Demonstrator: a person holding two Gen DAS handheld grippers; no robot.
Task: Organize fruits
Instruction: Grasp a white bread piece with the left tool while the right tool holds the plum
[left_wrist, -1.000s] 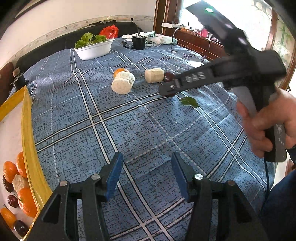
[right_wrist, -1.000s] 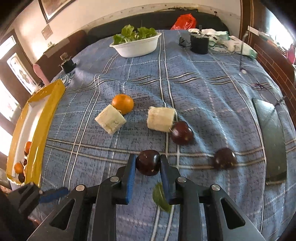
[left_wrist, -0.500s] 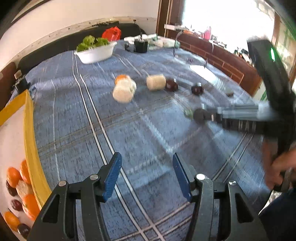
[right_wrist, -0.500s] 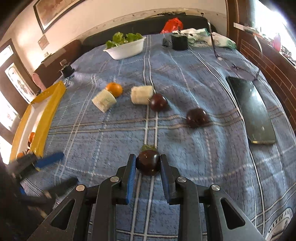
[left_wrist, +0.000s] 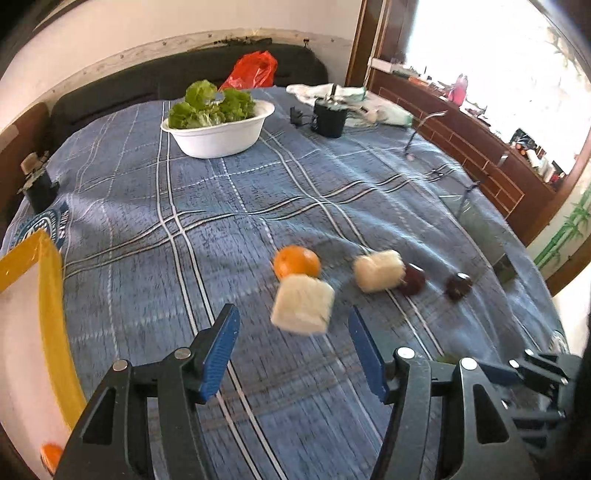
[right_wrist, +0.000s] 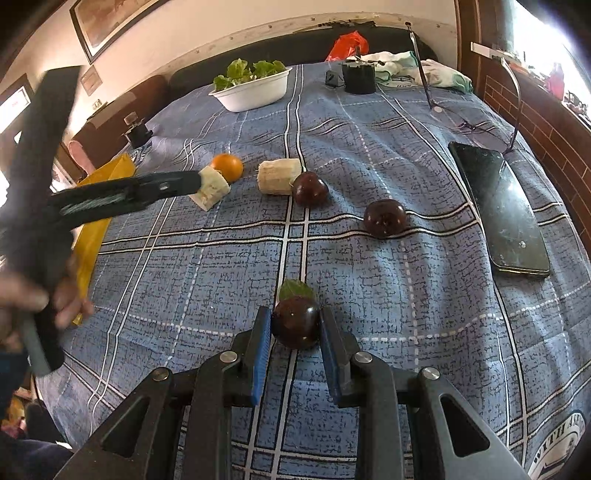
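On a blue checked cloth, the right gripper is clamped tight on a dark plum, its blue pads pressing the fruit from both sides. A green leaf lies on the cloth just beyond the held plum. To the left, a person's hand grasps the handle of the left gripper, whose jaws are opening with nothing pressed between them; in its own view a pale cut chunk sits just past the fingertips, inside the line of the gap, untouched by the pads. In the right wrist view that gripper's tips reach the same chunk's near end.

An orange rests against the chunk's far side. To its right lies a second pale chunk, touching a second plum, and a third plum sits apart from it further right. A black phone lies face up near the cloth's right edge.

At the left edge, a yellow-rimmed tray holds a small orange fruit at its near corner; the rest of its contents are out of view.

Farther back stand a white bowl of green lettuce and a black cup, with a red bag against the dark sofa behind.
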